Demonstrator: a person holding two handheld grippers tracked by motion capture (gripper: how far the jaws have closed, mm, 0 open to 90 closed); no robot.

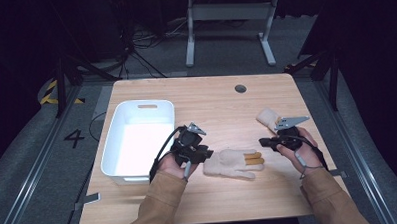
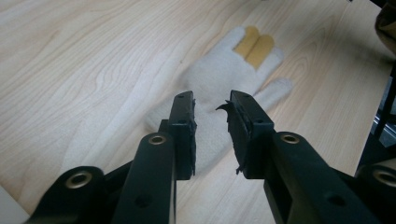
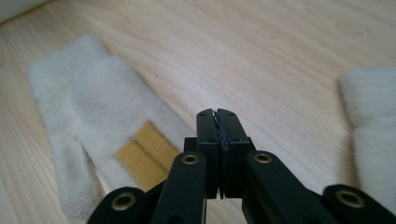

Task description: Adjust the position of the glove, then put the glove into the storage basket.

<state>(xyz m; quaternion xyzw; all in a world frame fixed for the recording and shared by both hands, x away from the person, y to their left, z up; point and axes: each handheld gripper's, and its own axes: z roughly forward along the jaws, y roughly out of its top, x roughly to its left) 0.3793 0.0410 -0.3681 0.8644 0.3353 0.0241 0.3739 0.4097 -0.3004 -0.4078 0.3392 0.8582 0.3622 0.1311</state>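
Observation:
A cream knitted glove [image 1: 231, 163] with two mustard-yellow fingers lies flat on the wooden table [image 1: 211, 101], between my two grippers. My left gripper [image 1: 208, 154] sits at the glove's cuff end. In the left gripper view its jaws [image 2: 212, 100] stand apart just above the glove [image 2: 224, 70], and the pads do not press on it. My right gripper [image 1: 263, 141] hovers to the right of the glove's fingertips. In the right gripper view it [image 3: 216, 113] is shut with nothing in it, above the yellow fingers of the glove [image 3: 93, 93]. A second cream glove [image 1: 267, 117] [image 3: 373, 121] lies behind the right hand.
A white plastic bin [image 1: 141, 105] stands on the left part of the table, close to my left hand. A round cable hole [image 1: 240, 88] sits near the far edge. Beyond the table there are a white desk frame [image 1: 228, 21] and cables on the floor.

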